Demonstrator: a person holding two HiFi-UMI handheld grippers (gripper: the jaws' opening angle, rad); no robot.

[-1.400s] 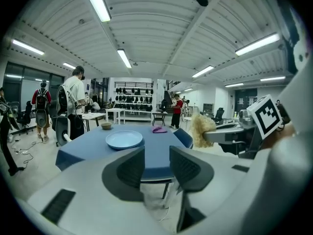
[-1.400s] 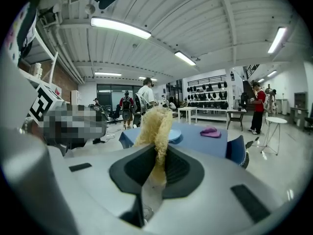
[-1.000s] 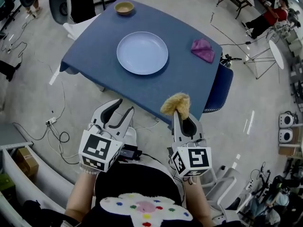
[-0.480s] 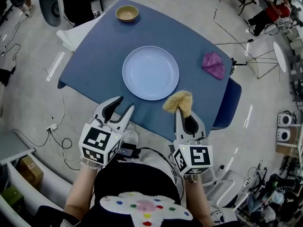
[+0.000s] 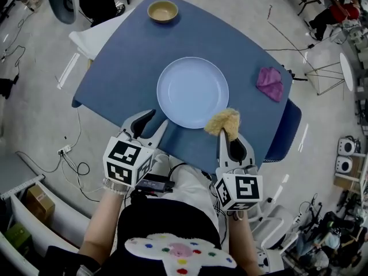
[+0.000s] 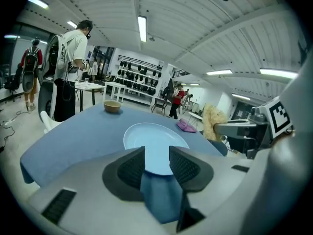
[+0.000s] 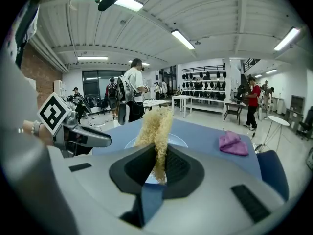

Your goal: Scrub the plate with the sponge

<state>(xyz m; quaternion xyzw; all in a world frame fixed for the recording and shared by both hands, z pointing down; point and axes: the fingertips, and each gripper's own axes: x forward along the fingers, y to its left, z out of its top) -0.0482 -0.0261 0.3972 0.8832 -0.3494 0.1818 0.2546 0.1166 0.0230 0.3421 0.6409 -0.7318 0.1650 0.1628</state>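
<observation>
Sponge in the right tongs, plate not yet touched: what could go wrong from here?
1. The right tongs pinch only the lower end of the sponge. Most of it stands free beyond them, so it may fold or pull out under pressure.
2. The plate lies loose on the table, and the left tongs are open and off it. Scrubbing could push the plate sideways, perhaps toward the near edge.

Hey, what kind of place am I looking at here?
Probably an open lab or workshop, not a kitchen: loose cables across the floor, wall racks of black gear, strip lights overhead.
</observation>
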